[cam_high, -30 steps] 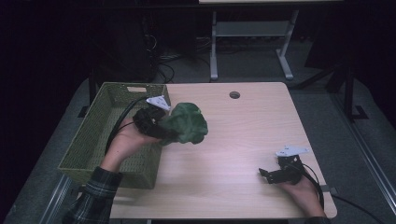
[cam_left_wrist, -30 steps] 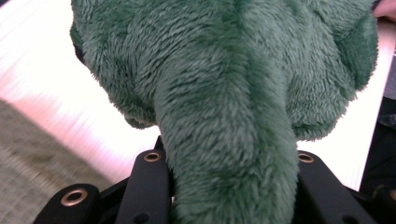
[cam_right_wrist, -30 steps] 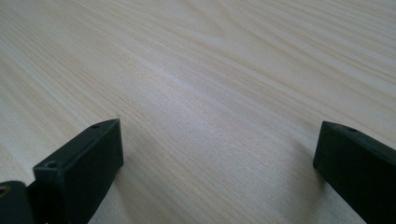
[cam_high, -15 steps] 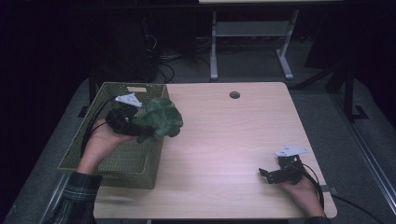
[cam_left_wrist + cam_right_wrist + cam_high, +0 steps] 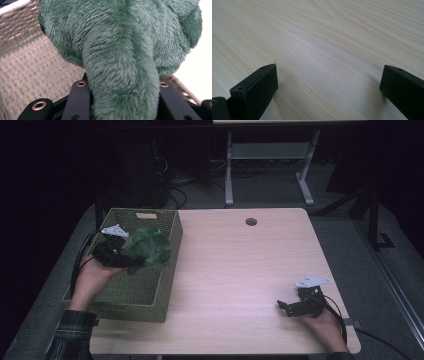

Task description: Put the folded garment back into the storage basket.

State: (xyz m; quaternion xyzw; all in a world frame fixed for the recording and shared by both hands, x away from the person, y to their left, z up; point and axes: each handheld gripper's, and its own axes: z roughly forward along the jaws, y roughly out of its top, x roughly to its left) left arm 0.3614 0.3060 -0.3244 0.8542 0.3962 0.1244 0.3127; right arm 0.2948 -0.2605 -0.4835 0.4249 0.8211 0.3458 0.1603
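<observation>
Pale wood surface carries both tools: nearest the person, the right tool rests low on it with its jaws spread wide apart and only bare wood grain between them. Farther off and well apart from it, the left tool is clamped on a limb of the green plush toy, which hangs just ahead of its jaws above the inside of the woven basket

No readable text, labels, brands, numbers or signs on anything in view
</observation>
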